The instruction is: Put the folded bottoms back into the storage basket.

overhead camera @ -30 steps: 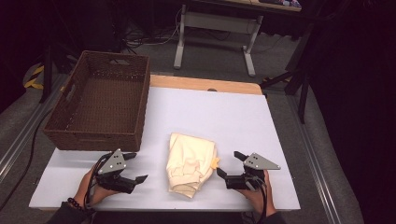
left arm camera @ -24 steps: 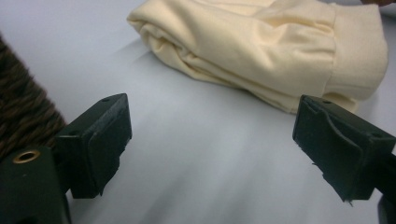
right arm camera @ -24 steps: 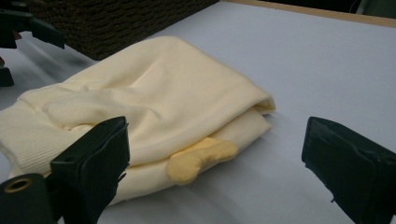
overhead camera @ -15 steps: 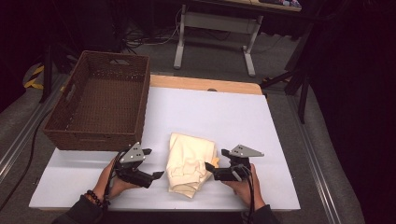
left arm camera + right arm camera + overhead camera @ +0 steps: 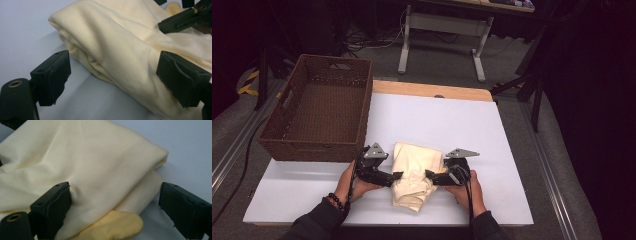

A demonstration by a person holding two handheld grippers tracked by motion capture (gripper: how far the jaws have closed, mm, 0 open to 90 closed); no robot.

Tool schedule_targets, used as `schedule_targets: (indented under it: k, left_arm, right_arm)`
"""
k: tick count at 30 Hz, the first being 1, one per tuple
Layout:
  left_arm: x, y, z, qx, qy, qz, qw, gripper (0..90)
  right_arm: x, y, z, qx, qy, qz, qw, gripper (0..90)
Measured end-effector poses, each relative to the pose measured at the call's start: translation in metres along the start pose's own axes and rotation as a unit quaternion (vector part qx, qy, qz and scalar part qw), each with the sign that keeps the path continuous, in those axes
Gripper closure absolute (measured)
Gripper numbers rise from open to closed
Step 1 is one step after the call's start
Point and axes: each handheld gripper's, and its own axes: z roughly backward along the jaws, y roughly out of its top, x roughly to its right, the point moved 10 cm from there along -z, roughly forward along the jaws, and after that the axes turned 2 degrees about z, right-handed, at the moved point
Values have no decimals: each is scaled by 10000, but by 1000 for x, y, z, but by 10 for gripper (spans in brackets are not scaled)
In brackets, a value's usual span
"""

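Note:
A folded cream cloth (image 5: 414,175) lies near the front of the white table (image 5: 452,120). My left gripper (image 5: 396,176) is at the cloth's left edge, open, its jaws wide apart around the folded edge of the cloth (image 5: 117,50). My right gripper (image 5: 429,174) is at the right edge, also open, with the cloth (image 5: 87,170) between its jaws and one jaw pressing into the fabric. A yellower inner layer (image 5: 117,226) peeks out under the fold. The right gripper's jaws (image 5: 182,18) show at the far side in the left gripper view.
A brown wicker basket (image 5: 319,116) stands on the table's left, just behind my left hand. A strip of wooden tabletop (image 5: 432,91) runs along the far edge. A desk frame (image 5: 442,30) stands on the floor beyond.
Both grippers have moved inward from either side of the cloth and now have their jaws around its left and right edges. The cloth has bunched a little at the middle.

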Motion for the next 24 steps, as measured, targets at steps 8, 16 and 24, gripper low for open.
schedule_targets:
  k: [8,16,24]
  left_arm:
    - [3,-9,-9,-330,-516,393,9973,279]
    - [5,-8,-11,-221,-461,242,9984,328]
    - [7,-7,-11,-263,-584,87,9979,443]
  right_arm:
    - [-7,3,-7,-96,-49,74,9999,159]
    - [-18,4,-8,17,198,-96,9998,410]
    - [-25,3,-8,2,600,-271,9978,575]
